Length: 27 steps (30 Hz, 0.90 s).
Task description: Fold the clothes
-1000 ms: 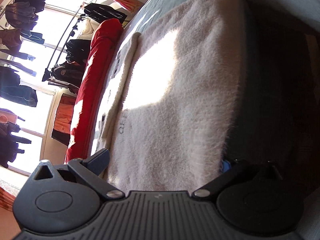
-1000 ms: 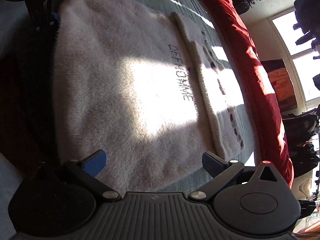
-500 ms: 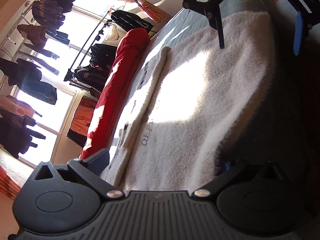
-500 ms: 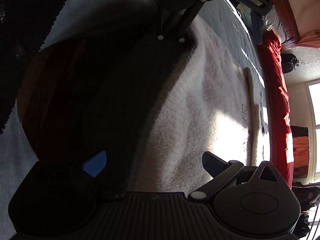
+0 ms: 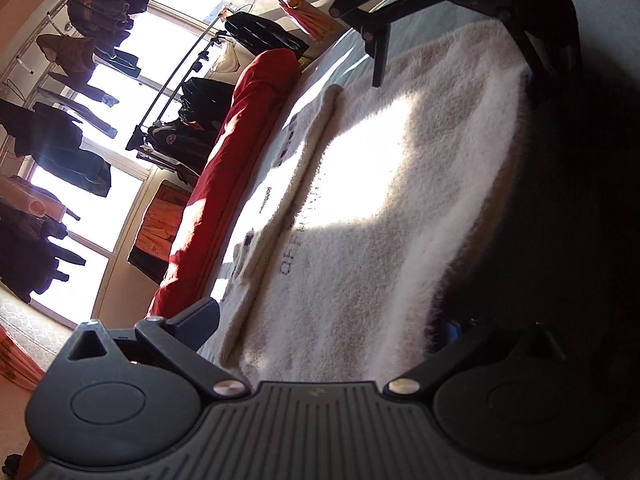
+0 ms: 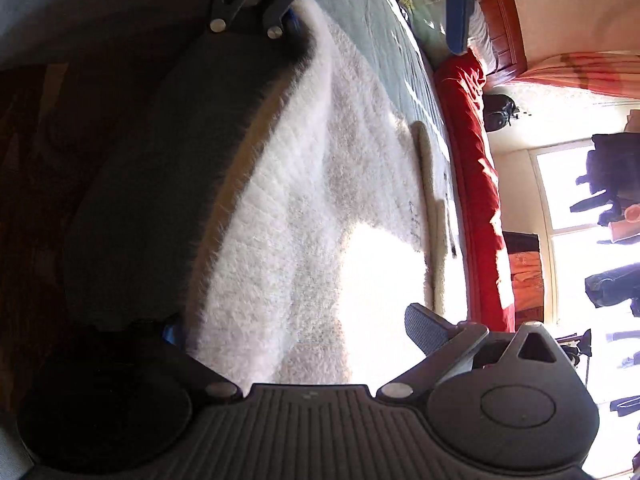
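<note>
- Item: fuzzy white sweater [image 5: 392, 216], lying spread on a grey-green bed cover [image 6: 376, 36]. Dark lettering runs along the garment near a folded strip of the same fabric [image 5: 304, 168]. A bright sun patch falls on its middle.
- Our left gripper [image 5: 332, 320]: its jaws stand wide apart with the near edge of the sweater between them. One finger [image 5: 196, 320] shows above the bed cover; the other sits in deep shadow under the raised edge. We cannot tell whether any cloth is pinched.
- Our right gripper [image 6: 296, 328]: jaws likewise spread wide, at the opposite end of the same edge. Its right finger [image 6: 424, 326] lies over the sunlit part; the left one is lost in shadow, so grip on the cloth cannot be told.
- The sweater's edge [image 6: 256, 184] between the two grippers is lifted, its underside dark against the light.
- Red bolster [image 5: 236, 176], lying along the far side of the bed.
- Dark clothes [image 5: 60, 140], hanging on a rail [image 5: 176, 76] before a bright window.
- Orange curtain [image 6: 580, 74], beside the window.
- Wooden headboard [image 6: 508, 28], at the bed's end.
</note>
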Each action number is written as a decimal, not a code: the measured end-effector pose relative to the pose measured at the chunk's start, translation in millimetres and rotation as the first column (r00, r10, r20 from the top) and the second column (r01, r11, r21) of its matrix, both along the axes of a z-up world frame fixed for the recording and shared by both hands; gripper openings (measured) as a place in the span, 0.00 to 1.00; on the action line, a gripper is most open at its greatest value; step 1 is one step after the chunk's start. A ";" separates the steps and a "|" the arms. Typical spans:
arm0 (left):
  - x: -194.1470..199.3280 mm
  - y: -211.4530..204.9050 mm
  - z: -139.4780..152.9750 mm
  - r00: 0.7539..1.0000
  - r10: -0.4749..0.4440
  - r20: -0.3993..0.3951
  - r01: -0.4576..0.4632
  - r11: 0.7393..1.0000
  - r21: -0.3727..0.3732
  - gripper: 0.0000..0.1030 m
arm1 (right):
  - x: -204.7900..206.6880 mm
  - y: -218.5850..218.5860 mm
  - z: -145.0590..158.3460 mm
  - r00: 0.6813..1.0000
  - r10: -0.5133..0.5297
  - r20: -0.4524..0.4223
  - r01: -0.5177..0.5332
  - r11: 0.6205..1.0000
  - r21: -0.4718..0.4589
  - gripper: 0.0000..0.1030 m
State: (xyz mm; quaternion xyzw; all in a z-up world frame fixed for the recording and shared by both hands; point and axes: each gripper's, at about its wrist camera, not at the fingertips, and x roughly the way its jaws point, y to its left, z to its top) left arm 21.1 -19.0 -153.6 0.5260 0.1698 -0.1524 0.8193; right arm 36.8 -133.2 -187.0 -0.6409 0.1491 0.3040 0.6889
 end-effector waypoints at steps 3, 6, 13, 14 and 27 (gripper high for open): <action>0.4 6.8 -4.5 1.000 -0.002 -0.014 0.002 1.000 0.027 1.00 | 4.8 -26.6 8.0 0.996 -0.075 0.039 0.075 0.997 -0.010 1.00; 1.3 14.2 -10.3 1.000 0.001 -0.029 0.001 0.998 0.061 1.00 | 11.6 -51.9 8.9 0.986 -0.161 0.046 0.162 0.987 -0.014 1.00; 1.3 9.2 -14.6 0.999 -0.009 -0.043 0.012 0.996 0.091 1.00 | 5.1 -58.2 1.6 0.981 -0.193 0.017 0.193 0.981 0.033 1.00; 0.6 4.8 -14.1 0.999 -0.022 -0.038 0.025 0.996 0.088 1.00 | 3.2 -52.5 2.2 0.985 -0.173 0.011 0.172 0.984 0.044 1.00; 1.6 -22.5 -18.8 0.989 -0.117 -0.091 0.129 0.982 0.135 0.98 | -6.4 -7.6 22.0 0.999 -0.035 -0.034 0.038 0.993 0.108 0.98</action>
